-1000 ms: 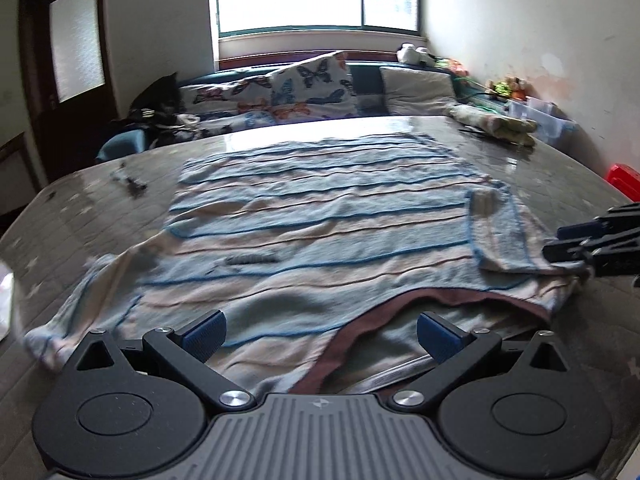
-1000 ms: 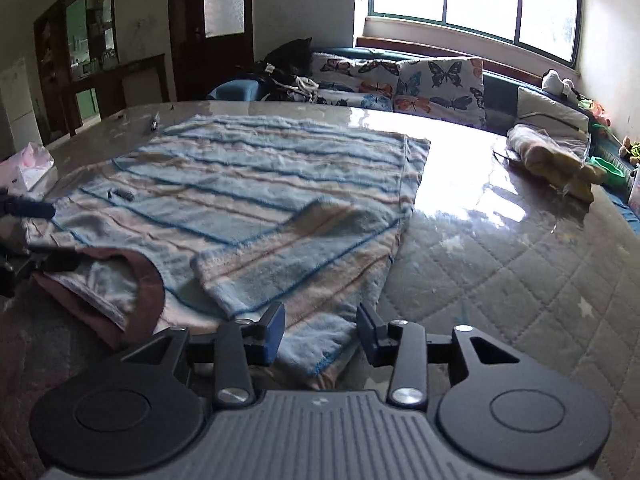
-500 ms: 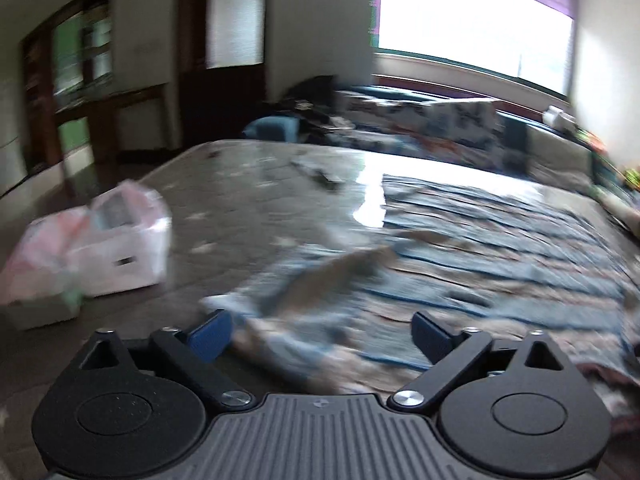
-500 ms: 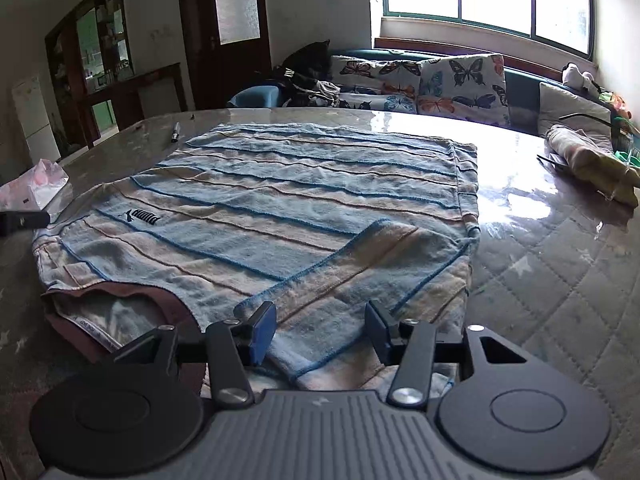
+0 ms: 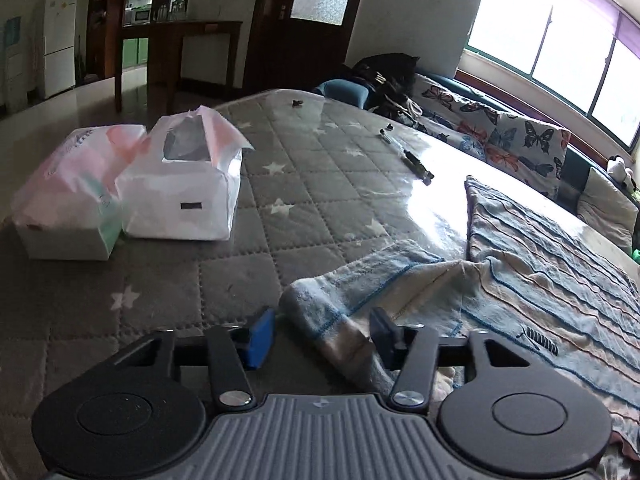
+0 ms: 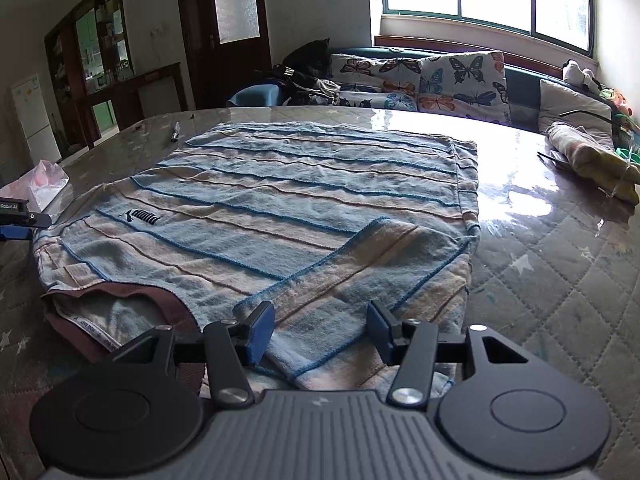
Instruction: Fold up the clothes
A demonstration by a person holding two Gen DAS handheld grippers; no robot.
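A blue and beige striped shirt (image 6: pixel 304 208) with a maroon collar lies flat on the quilted grey table (image 6: pixel 560 280). Its right sleeve (image 6: pixel 360 268) is folded in over the body. Its left sleeve (image 5: pixel 360 292) lies spread out to the side in the left wrist view. My left gripper (image 5: pixel 322 338) is open, with the sleeve's cuff end between its fingers. It also shows at the left edge of the right wrist view (image 6: pixel 20 220). My right gripper (image 6: pixel 320 332) is open, low over the folded sleeve near the shoulder.
Two tissue packs (image 5: pixel 128 188) stand on the table left of the shirt. A pen (image 5: pixel 416 164) lies beyond the sleeve. Folded cloth (image 6: pixel 592 160) lies at the table's far right. A sofa with butterfly cushions (image 6: pixel 432 80) runs behind the table.
My left gripper swung left from the collar to the spread left sleeve and narrowed around its cuff. My right gripper opened wider and moved a little to the left over the folded sleeve.
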